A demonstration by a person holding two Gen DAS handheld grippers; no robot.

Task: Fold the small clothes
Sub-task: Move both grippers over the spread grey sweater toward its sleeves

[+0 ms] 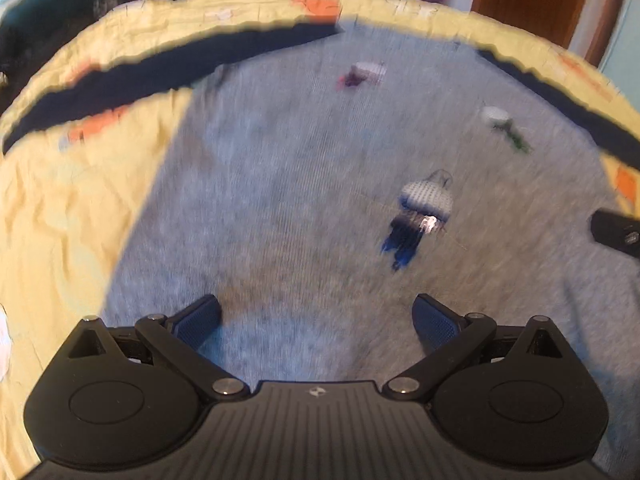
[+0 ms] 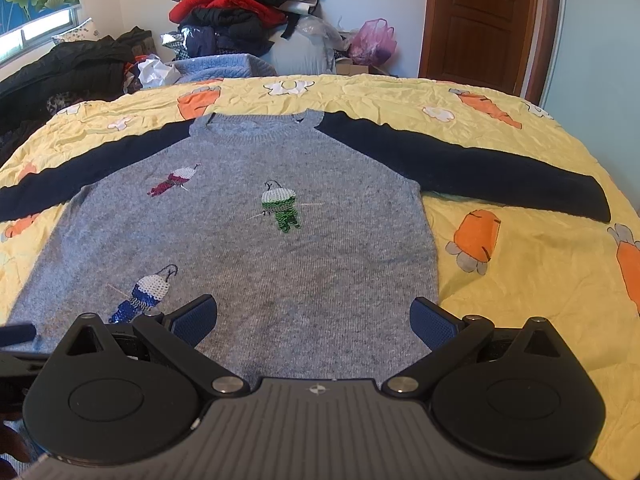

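A small grey knit sweater (image 2: 280,264) with navy sleeves (image 2: 480,160) lies flat and face up on the bed, both sleeves spread out sideways. It has sequin figures in red, green (image 2: 280,208) and blue (image 2: 140,296). My right gripper (image 2: 314,320) is open and empty over the hem at the sweater's lower middle. My left gripper (image 1: 316,320) is open and empty low over the grey body (image 1: 300,200); this view is blurred. A black tip of the other gripper (image 1: 618,232) shows at the right edge.
The bed has a yellow sheet (image 2: 520,272) with orange carrot prints. Piled clothes (image 2: 240,12) and a pink bag (image 2: 376,40) stand behind the bed. A brown door (image 2: 480,20) is at the back right.
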